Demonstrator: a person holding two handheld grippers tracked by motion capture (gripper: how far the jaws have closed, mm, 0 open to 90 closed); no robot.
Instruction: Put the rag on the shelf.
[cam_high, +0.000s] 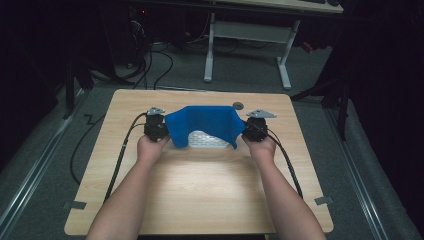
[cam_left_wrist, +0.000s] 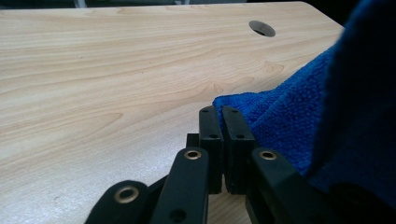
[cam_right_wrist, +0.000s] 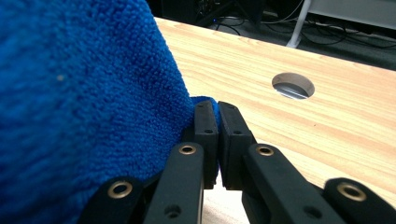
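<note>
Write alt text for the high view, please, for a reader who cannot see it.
A person holds a blue cloth lifted between the left gripper and the right gripper, each shut on one end, over a wooden table. Something white lies under the cloth.

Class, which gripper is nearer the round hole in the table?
Right. The right gripper sits just below-right of the hole; the left gripper is across the blue cloth.
</note>
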